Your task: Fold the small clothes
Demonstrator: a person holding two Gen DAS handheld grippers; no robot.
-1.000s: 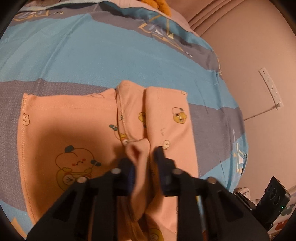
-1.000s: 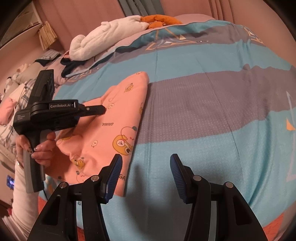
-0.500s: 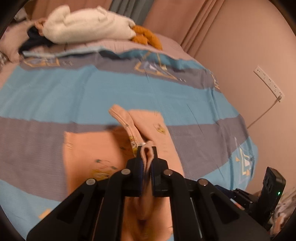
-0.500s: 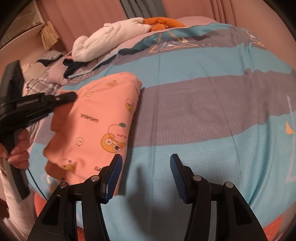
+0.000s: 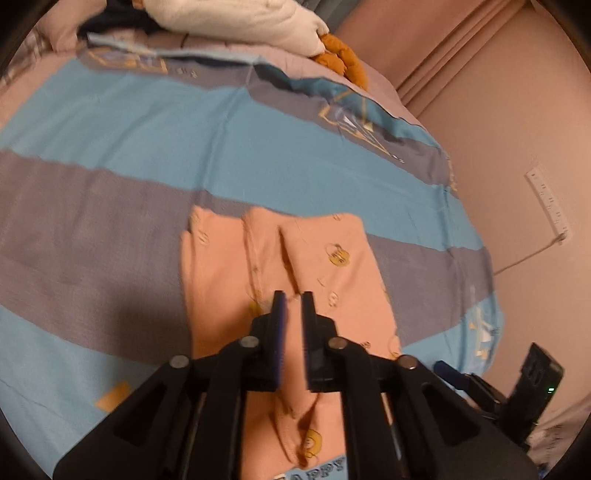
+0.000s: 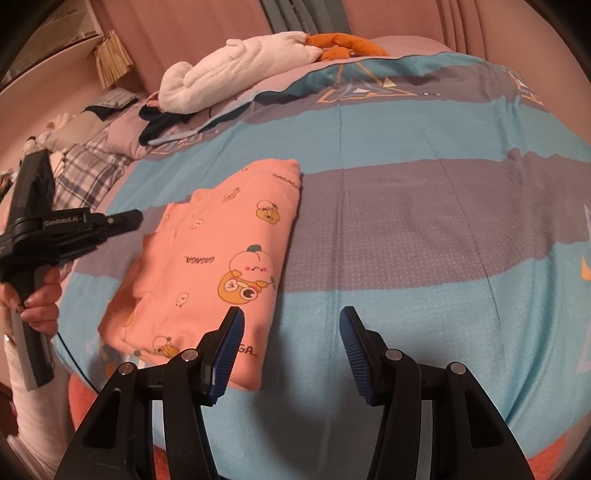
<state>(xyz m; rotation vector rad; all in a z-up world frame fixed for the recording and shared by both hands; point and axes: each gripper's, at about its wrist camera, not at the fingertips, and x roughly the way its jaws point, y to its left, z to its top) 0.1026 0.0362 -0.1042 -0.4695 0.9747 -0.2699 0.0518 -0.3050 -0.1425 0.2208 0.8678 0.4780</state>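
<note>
Left wrist view: left gripper (image 5: 291, 314) jaws just cracked apart, nothing pinched, hanging over peach cartoon-print garment (image 5: 332, 273) folded on striped bedspread (image 5: 147, 155). Long axis runs 12 to 6 under tips.

Right wrist view: right gripper (image 6: 291, 350) spread, empty; garment (image 6: 221, 258) at 10 o'clock, near corner just beside left pad. Only here: print side, hand (image 6: 40, 302) on left handle. Right looks nearer to the open edge, my guess.

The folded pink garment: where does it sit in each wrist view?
Left wrist: the pink garment lies centre, just beyond the fingertips, lower part hidden behind them.
Right wrist: left of centre, on the bed's near edge.
Shared landmark: the white plush toy at the bed's far end.
</note>
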